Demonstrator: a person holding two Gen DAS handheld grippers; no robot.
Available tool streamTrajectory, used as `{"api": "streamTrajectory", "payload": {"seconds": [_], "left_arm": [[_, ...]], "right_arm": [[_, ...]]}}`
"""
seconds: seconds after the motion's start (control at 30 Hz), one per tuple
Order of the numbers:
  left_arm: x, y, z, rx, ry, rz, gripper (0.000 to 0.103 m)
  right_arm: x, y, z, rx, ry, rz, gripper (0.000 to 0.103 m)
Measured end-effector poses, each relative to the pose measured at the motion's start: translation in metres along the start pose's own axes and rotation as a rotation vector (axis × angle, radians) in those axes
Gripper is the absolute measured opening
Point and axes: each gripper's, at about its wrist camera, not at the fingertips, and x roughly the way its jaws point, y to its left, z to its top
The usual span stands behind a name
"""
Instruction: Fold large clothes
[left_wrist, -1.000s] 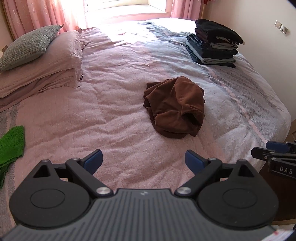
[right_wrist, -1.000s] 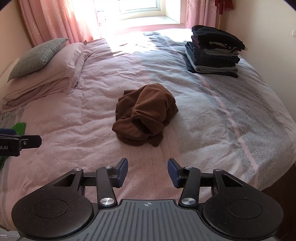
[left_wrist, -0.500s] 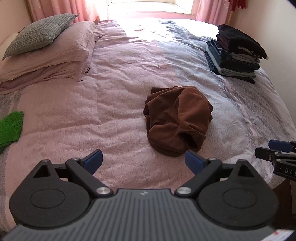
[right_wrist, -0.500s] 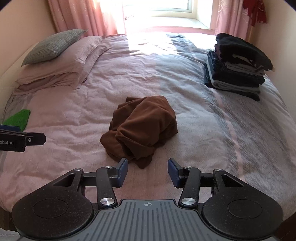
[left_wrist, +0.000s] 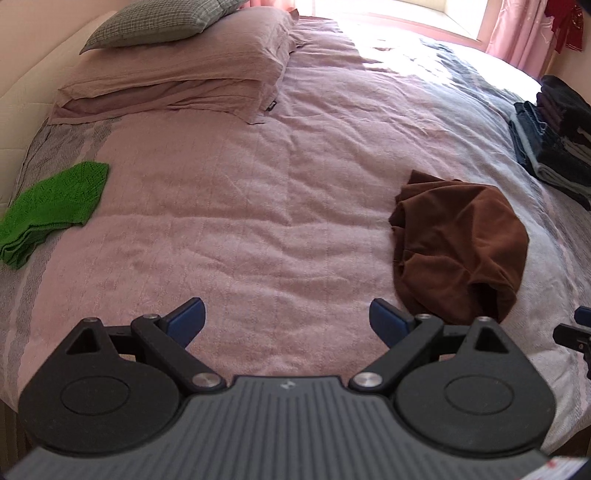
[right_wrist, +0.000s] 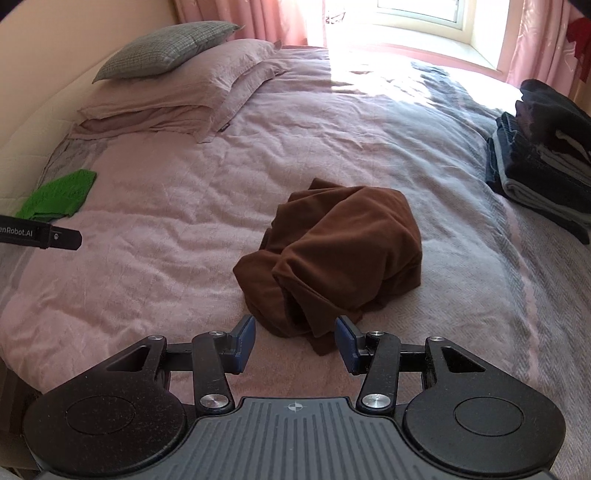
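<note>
A crumpled brown garment (right_wrist: 332, 258) lies in a heap on the pink bedspread (right_wrist: 166, 240). In the left wrist view the brown garment (left_wrist: 458, 243) sits to the right of my left gripper (left_wrist: 286, 319), which is open wide over bare bedspread (left_wrist: 258, 221) with nothing between its fingers. My right gripper (right_wrist: 295, 341) is open, its blue pads either side of the heap's near edge, just short of the cloth. The tip of the left gripper (right_wrist: 55, 236) shows at the left edge of the right wrist view.
A stack of folded dark clothes (right_wrist: 543, 158) stands at the right side of the bed. A green knitted cloth (left_wrist: 51, 206) lies at the left edge. Pillows (left_wrist: 177, 74) are piled at the head. A window and pink curtains (right_wrist: 240, 14) are beyond.
Both grippers have moved forward over the bed and swung left. The brown garment now lies just ahead of the right gripper and has shifted to the right in the left wrist view.
</note>
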Motion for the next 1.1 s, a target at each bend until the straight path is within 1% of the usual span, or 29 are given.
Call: {"api": "streamTrajectory", "payload": {"seconds": [0.1, 0.2, 0.33, 0.4, 0.5, 0.63, 0.73, 0.77, 0.8, 0.83, 0.87, 0.97, 1.07, 1.1], "left_arm": [[0.022, 0.016, 0.005, 0.016, 0.014, -0.007, 0.094], [0.044, 0.025, 0.015, 0.057, 0.025, -0.018, 0.094], [0.078, 0.038, 0.025, 0.102, 0.041, -0.06, 0.094], [0.098, 0.044, 0.029, 0.117, 0.059, -0.059, 0.094], [0.123, 0.051, 0.036, 0.134, 0.075, -0.056, 0.094], [0.146, 0.056, 0.043, 0.142, 0.082, -0.069, 0.094], [0.16, 0.054, 0.044, 0.149, 0.096, -0.071, 0.094], [0.163, 0.052, 0.044, 0.152, 0.102, -0.07, 0.094], [0.166, 0.05, 0.045, 0.157, 0.107, -0.073, 0.094], [0.168, 0.047, 0.045, 0.165, 0.109, -0.076, 0.094], [0.169, 0.044, 0.046, 0.174, 0.11, -0.079, 0.094], [0.168, 0.031, 0.05, 0.206, 0.093, -0.104, 0.094], [0.171, 0.011, 0.056, 0.245, 0.076, -0.134, 0.094], [0.171, 0.002, 0.059, 0.262, 0.067, -0.145, 0.093]], "right_arm": [[0.016, 0.01, 0.001, -0.008, 0.004, -0.009, 0.045], [0.036, 0.018, 0.004, 0.018, 0.02, -0.014, 0.045], [0.074, 0.035, 0.005, 0.022, 0.04, -0.035, 0.045], [0.096, 0.045, 0.002, -0.008, 0.049, -0.048, 0.045], [0.126, 0.058, -0.003, -0.093, 0.052, -0.068, 0.045], [0.168, 0.068, -0.013, -0.244, 0.048, -0.185, 0.045], [0.203, 0.065, -0.028, -0.37, 0.081, -0.267, 0.044], [0.211, 0.062, -0.035, -0.415, 0.083, -0.279, 0.04], [0.211, 0.058, -0.039, -0.429, 0.055, -0.28, 0.002], [0.207, 0.051, -0.039, -0.407, 0.036, -0.271, 0.001], [0.196, 0.041, -0.037, -0.337, -0.001, -0.252, 0.001], [0.138, -0.006, -0.023, -0.04, -0.144, -0.176, 0.001], [0.079, -0.066, -0.022, 0.222, -0.253, -0.214, 0.001], [0.06, -0.088, -0.026, 0.302, -0.282, -0.244, 0.001]]}}
